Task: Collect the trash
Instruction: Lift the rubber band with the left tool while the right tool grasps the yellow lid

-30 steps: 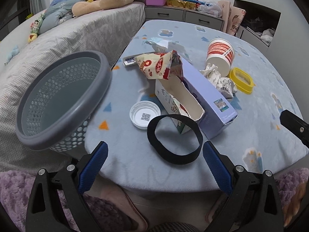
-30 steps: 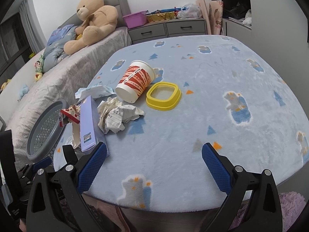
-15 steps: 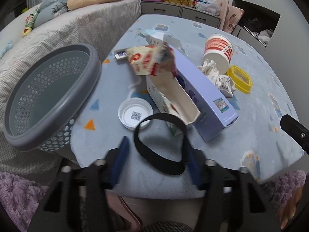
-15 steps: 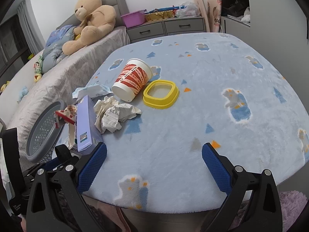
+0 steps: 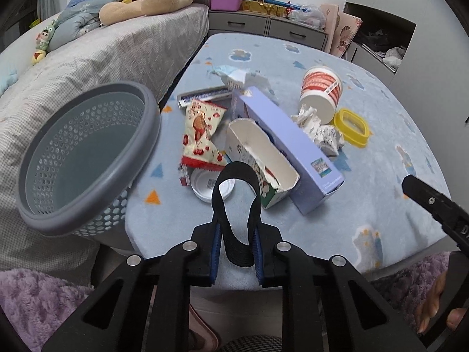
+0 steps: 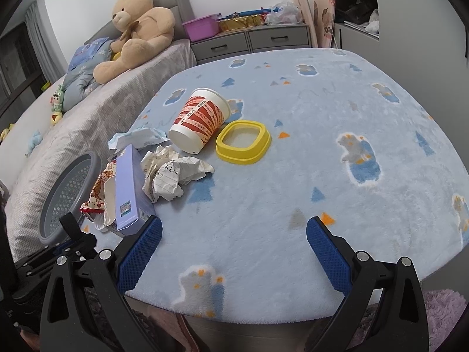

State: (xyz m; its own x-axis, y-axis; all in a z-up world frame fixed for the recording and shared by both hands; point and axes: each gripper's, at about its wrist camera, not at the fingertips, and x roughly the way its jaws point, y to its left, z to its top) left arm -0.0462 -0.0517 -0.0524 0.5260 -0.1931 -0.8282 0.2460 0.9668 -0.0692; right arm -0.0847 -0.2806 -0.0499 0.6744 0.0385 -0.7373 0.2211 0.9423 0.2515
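Black band pinched in the left hand-held gripper

Its jaws have just been closing and now squeeze the black band into a narrow loop that stands up out of the pads, ahead of them over the desk edge. Just beyond the loop lie a white lid and a torn carton; the grey basket sits off to its left. The right hand-held gripper hangs wide, nothing between its pads

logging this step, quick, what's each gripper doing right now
Left gripper: jaws have just been closing, now shut on the black band, squeezing it narrow.
Right gripper: open, nothing between its pads.
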